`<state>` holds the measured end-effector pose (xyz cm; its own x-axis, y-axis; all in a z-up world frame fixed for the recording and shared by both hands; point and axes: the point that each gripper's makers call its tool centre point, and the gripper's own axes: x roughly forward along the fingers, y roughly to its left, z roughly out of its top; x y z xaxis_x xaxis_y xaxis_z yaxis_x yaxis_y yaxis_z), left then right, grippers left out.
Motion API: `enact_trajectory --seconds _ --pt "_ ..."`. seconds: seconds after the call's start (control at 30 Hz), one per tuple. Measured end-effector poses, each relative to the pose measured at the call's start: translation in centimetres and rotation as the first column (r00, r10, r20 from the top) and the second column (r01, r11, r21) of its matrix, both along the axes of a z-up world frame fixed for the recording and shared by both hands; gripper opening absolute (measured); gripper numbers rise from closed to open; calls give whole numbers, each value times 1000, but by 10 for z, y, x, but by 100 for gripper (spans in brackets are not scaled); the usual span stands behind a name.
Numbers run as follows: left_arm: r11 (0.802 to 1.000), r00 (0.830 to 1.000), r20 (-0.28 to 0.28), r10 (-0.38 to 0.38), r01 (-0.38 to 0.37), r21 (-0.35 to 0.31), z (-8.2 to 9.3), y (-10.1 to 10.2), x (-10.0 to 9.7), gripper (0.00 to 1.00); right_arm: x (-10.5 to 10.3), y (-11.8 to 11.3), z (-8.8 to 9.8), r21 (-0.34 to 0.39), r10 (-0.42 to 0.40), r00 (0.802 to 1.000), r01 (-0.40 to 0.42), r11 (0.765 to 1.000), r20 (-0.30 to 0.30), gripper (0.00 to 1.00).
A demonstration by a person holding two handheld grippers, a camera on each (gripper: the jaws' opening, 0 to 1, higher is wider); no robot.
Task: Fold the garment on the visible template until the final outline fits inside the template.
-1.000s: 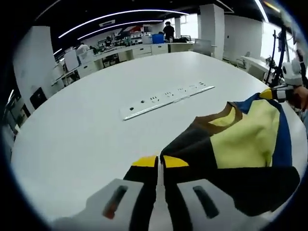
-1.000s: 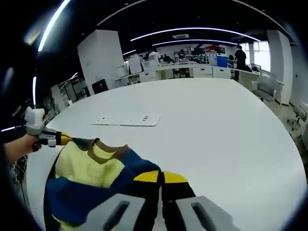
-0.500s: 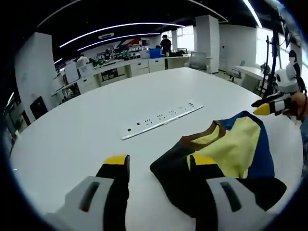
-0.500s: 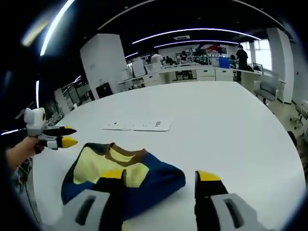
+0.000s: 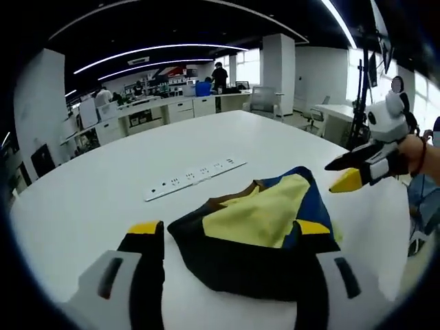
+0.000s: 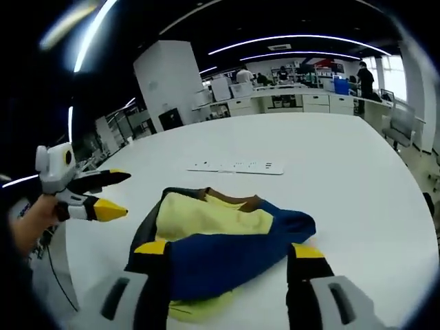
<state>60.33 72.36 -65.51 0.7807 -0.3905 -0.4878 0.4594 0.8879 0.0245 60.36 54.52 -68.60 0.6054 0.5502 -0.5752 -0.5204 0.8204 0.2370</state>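
Observation:
A folded garment [image 5: 258,230] in yellow, blue, black and brown lies on the white table [image 5: 137,172]; in the right gripper view the garment [image 6: 220,234] shows its blue side nearest. My left gripper [image 5: 230,237] stands open above the garment's near edge, holding nothing. My right gripper [image 6: 227,256] is open too, lifted over the garment. The right gripper [image 5: 350,172] also enters the left gripper view from the right, open, held by a hand. The left gripper [image 6: 96,196] appears at the left of the right gripper view, open. I see no template outline on the table.
A white power strip [image 5: 194,177] is set flat in the table beyond the garment, also seen as the power strip [image 6: 237,166]. Desks, cabinets and people stand far behind. A chair [image 5: 261,103] is at the table's far side.
Both grippers were shut on the garment a second ago; they opened, let it drop onto the table, and have since pulled back and up.

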Motion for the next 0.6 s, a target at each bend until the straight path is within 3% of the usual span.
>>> enact_trajectory --seconds 0.6 --pt "993 993 -40 -113 112 -28 -18 -70 -71 69 -61 26 -26 -43 117 992 -119 992 -46 57"
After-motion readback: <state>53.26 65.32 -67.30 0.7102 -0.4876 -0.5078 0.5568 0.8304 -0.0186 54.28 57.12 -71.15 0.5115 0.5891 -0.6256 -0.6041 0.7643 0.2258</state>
